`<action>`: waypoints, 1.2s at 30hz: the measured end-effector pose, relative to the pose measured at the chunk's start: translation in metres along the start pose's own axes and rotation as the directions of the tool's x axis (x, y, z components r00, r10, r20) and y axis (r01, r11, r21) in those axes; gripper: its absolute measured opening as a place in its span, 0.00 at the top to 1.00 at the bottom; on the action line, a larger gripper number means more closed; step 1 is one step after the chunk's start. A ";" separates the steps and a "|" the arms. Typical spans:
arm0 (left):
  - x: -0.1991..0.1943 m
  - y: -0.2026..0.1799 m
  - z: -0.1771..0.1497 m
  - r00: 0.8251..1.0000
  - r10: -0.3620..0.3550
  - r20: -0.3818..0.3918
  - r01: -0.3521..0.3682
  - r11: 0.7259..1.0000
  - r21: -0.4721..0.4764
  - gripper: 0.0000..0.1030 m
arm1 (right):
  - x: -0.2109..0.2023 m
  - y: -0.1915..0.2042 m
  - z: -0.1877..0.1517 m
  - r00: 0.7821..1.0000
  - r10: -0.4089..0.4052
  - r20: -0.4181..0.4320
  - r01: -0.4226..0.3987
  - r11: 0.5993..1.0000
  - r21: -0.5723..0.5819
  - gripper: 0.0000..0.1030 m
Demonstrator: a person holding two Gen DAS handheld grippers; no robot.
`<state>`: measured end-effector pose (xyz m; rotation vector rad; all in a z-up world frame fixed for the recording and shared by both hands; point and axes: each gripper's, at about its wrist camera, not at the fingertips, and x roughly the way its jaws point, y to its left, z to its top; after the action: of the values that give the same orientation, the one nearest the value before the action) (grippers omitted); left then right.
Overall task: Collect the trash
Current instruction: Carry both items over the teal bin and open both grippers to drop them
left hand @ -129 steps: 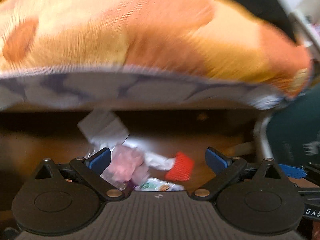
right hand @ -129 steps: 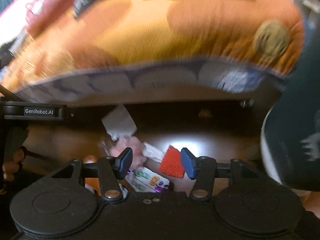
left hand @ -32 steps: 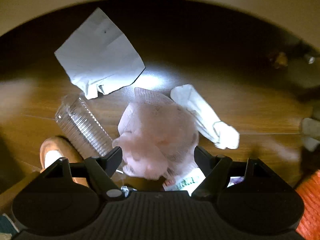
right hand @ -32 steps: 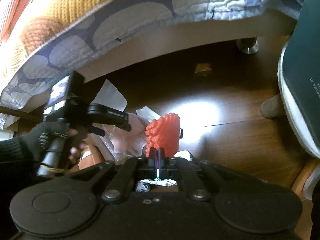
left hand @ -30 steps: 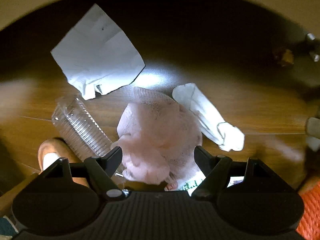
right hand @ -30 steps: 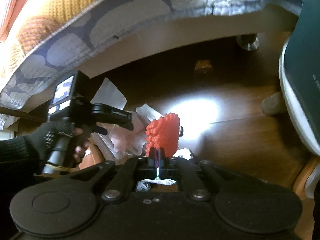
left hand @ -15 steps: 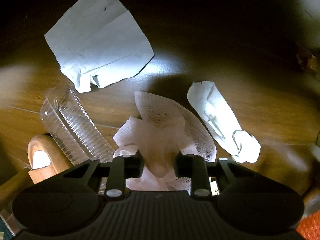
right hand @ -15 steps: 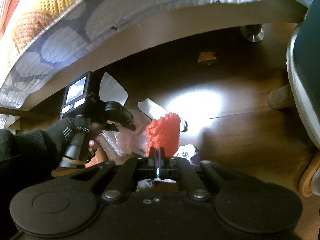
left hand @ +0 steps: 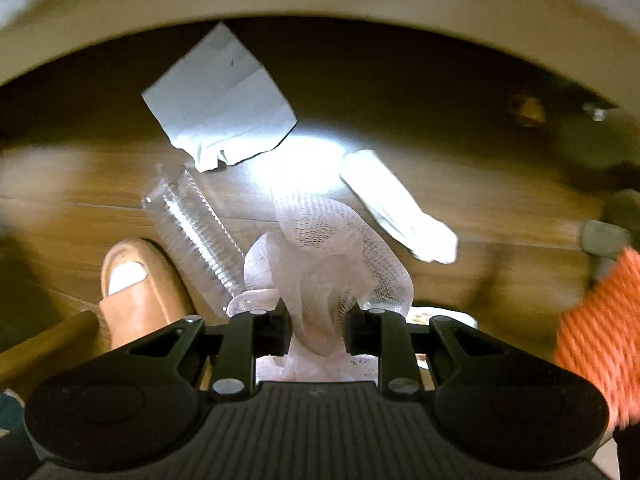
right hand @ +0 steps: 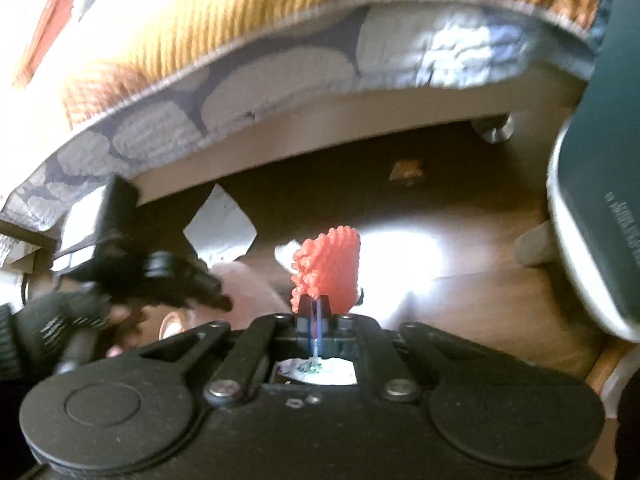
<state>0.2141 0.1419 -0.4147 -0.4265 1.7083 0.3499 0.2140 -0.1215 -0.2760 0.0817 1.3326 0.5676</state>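
My left gripper (left hand: 318, 326) is shut on a pale pink foam net (left hand: 332, 256) and holds it just above the wooden floor (left hand: 500, 216) under the bed. My right gripper (right hand: 316, 312) is shut on a red-orange foam net (right hand: 328, 266), held upright off the floor; it also shows at the right edge of the left wrist view (left hand: 600, 320). On the floor lie a white sheet of paper (left hand: 220, 100), a clear ribbed plastic tray (left hand: 196, 236) and a crumpled white wrapper (left hand: 396, 206). The left gripper shows blurred in the right wrist view (right hand: 160, 272).
The bed frame (right hand: 320, 136) with a patterned quilt (right hand: 280, 68) hangs low over the floor. A tan slipper (left hand: 136, 284) sits at the left. A printed wrapper (right hand: 320, 370) lies below the right gripper. A dark green bin (right hand: 600, 160) stands at the right, a bed leg (right hand: 494, 128) behind.
My left gripper closed on the pink foam net and has lifted and drawn it back from under the bed. My right gripper keeps hold of the red net.
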 end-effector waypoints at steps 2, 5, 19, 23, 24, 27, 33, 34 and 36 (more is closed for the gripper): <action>-0.023 -0.002 -0.012 0.999 -0.019 0.033 0.019 1.000 0.006 0.78 | -0.015 0.002 -0.002 0.999 -0.014 0.039 0.015 1.000 -0.014 0.98; -0.061 -0.006 -0.029 0.995 -0.056 0.088 0.054 0.998 0.023 0.78 | -0.043 0.004 -0.005 0.996 -0.008 0.093 0.009 1.000 -0.005 0.98; -0.252 -0.047 -0.112 0.855 -0.327 0.404 0.256 0.941 0.219 0.78 | -0.226 -0.008 -0.043 0.913 0.055 0.404 -0.044 0.998 -0.036 0.98; -0.304 -0.081 -0.125 0.792 -0.405 0.457 0.279 0.906 0.319 0.78 | -0.275 -0.023 -0.045 0.869 0.042 0.493 -0.042 0.999 -0.010 0.98; -0.317 -0.092 -0.128 0.775 -0.422 0.471 0.277 0.896 0.348 0.78 | -0.286 -0.027 -0.045 0.856 0.036 0.515 -0.039 0.999 -0.007 0.99; -0.353 -0.123 -0.135 0.730 -0.467 0.498 0.268 0.867 0.419 0.78 | -0.319 -0.046 -0.042 0.816 0.012 0.578 -0.031 0.999 0.022 0.98; -0.404 -0.188 -0.143 0.669 -0.532 0.519 0.230 0.812 0.536 0.78 | -0.353 -0.080 -0.038 0.751 -0.054 0.658 0.005 0.997 0.076 0.98; -0.409 -0.201 -0.145 0.665 -0.539 0.518 0.224 0.805 0.549 0.78 | -0.355 -0.086 -0.036 0.745 -0.065 0.663 0.009 0.996 0.087 0.98; -0.417 -0.222 -0.149 0.659 -0.547 0.516 0.204 0.791 0.577 0.77 | -0.356 -0.098 -0.033 0.739 -0.085 0.669 0.015 0.994 0.111 0.98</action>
<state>0.2523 -0.0867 0.0231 -0.2434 0.8943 -0.2382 0.1734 -0.3692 -0.0036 0.3055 0.6396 0.3661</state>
